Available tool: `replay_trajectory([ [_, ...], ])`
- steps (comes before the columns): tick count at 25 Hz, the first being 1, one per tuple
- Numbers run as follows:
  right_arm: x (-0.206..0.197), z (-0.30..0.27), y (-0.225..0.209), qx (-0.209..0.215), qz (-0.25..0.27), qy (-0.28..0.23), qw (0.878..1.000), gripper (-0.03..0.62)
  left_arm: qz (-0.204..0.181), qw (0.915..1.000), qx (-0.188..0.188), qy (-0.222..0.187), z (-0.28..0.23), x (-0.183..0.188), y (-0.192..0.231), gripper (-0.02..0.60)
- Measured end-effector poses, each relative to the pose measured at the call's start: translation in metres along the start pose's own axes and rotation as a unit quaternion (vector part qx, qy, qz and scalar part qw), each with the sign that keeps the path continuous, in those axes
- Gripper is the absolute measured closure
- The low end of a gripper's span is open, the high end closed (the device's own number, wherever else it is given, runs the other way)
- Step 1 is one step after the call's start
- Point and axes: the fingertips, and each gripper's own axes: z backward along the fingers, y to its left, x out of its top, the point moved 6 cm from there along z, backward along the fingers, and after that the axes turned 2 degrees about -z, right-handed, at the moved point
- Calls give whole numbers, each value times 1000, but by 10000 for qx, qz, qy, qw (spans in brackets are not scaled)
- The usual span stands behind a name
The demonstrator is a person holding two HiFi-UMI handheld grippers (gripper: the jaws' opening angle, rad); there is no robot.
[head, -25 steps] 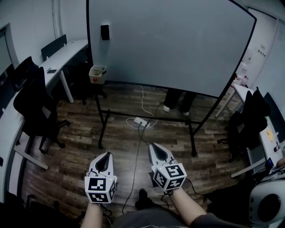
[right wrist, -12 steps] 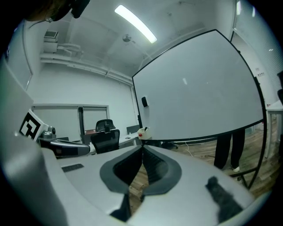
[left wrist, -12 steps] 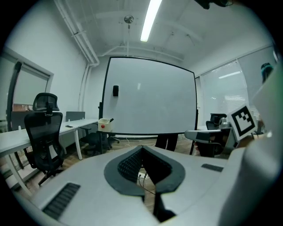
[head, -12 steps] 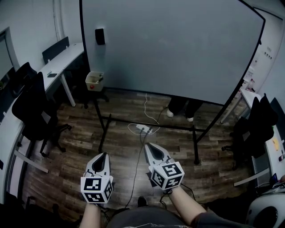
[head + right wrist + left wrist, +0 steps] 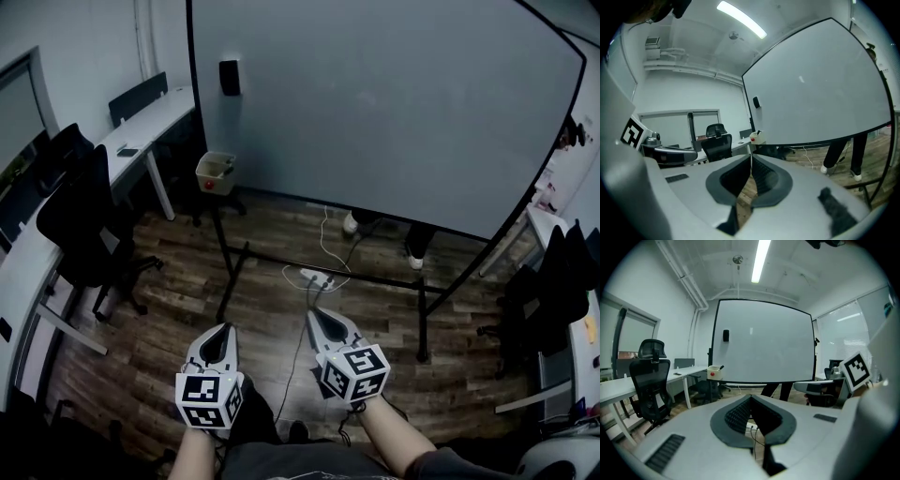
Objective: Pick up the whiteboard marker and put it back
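Bottom centre of the head view: left gripper [image 5: 222, 330] and right gripper [image 5: 323, 314] are held side by side but apart, on bare forearms that enter from the lower edge.
Aim: both point up-frame toward the whiteboard [image 5: 394, 112], above the wooden floor [image 5: 169, 309].
Left jaws: pressed together at the tips [image 5: 750, 398], nothing between them.
Right jaws: pressed together at the tips [image 5: 751, 156], nothing between them.
Marker: probably the thin dark stick [image 5: 721, 367] that slants out of the small box [image 5: 217, 172]. It is too small to be sure.
Box place: at the board's lower left corner, well apart from both grippers, with a red spot on its front.
Cut off: a person's legs [image 5: 417, 246] show under the board, and the rest is hidden behind it.
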Motion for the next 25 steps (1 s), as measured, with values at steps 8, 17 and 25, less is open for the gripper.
replay_trajectory([
  [8, 11, -41, -4, 172, 22, -73, 9998, 569, 21, 10000, 71, -31, -35, 7, 26, 568],
  [17, 19, -108, -16, 221, -9, 58, 9997, 569, 96, 9999, 39, -28, -93, 17, 71, 568],
  [25, 39, -198, -30, 258, -95, 83, 9996, 569, 142, 9999, 45, -43, -160, 38, 132, 568],
])
